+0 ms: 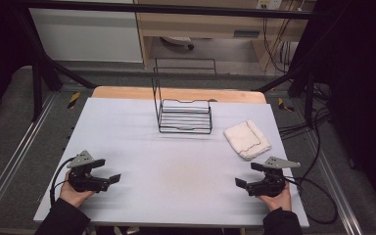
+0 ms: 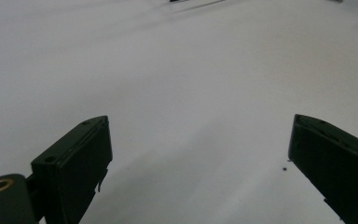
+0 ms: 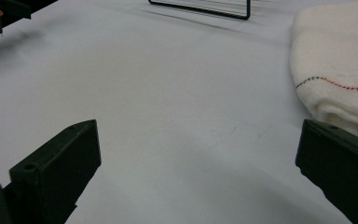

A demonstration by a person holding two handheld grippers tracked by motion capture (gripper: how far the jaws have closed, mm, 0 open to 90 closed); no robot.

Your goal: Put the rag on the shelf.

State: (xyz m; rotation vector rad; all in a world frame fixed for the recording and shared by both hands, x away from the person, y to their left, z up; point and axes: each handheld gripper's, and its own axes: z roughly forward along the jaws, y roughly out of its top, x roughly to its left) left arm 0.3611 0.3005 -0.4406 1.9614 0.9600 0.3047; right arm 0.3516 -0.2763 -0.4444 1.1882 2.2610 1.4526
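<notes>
Towel (image 1: 247, 139) lies folded on the bench (image 1: 176, 166), just right of the wire rack (image 1: 184, 116) and untouched, so we judge nothing is done yet, whatever the job proves to be. We hold our left claw (image 1: 108, 170) and right claw (image 1: 246, 175) low at the near corners, both spread wide and empty.

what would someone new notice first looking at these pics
Probably the black wire rack standing at the far middle of the pale table, with a folded white towel lying just to its right, apart from it. Next come the two hand-held tools at the near edge, the left tool and the right tool, both with jaws open and nothing between them.
</notes>
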